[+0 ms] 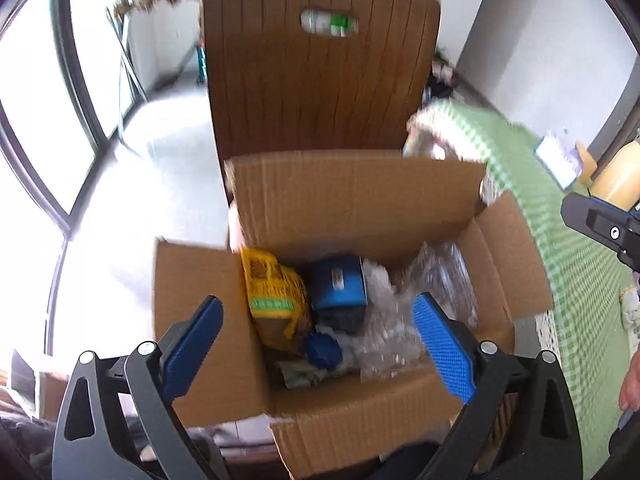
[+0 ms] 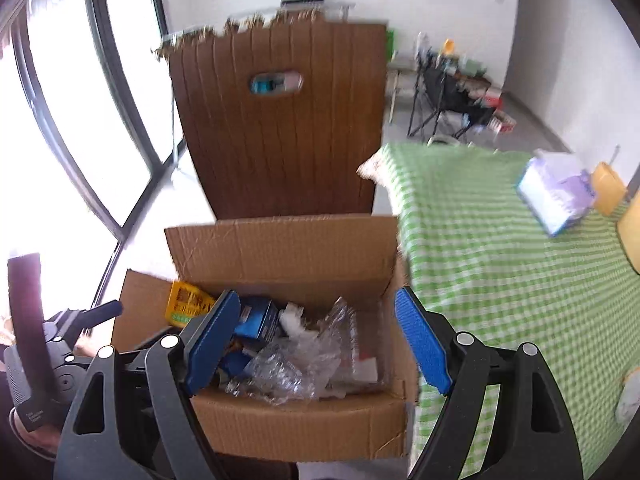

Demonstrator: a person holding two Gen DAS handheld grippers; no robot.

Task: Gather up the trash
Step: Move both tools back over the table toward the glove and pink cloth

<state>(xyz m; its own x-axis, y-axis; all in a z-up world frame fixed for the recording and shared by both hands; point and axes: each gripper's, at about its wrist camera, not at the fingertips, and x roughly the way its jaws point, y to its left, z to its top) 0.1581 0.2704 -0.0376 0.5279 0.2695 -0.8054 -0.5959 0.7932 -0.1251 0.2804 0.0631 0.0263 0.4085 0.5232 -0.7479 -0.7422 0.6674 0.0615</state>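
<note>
A cardboard box [image 1: 352, 208] with its flaps standing open is seen at the centre of both wrist views, set on a brown chair [image 1: 320, 80] just beside a table covered by a green checked cloth [image 2: 500, 260]. Trash has already been gathered inside it: a yellow packet [image 1: 272, 300] at the left of the box, a blue carton [image 1: 340, 288] in the middle, a blue cap [image 1: 322, 350] lower down, and crumpled clear plastic [image 2: 296, 360] to the right. The left gripper [image 1: 316, 344] is held above the box with its jaws spread wide and nothing between them; the right gripper [image 2: 316, 340] is likewise wide apart and empty, though blur softens the detail. Much of the collecting appears done. On the cloth at the upper right of the right wrist view, a pale tissue pack [image 2: 556, 196] and a yellow object [image 2: 608, 188] are left; whether these count as trash cannot be told.
</note>
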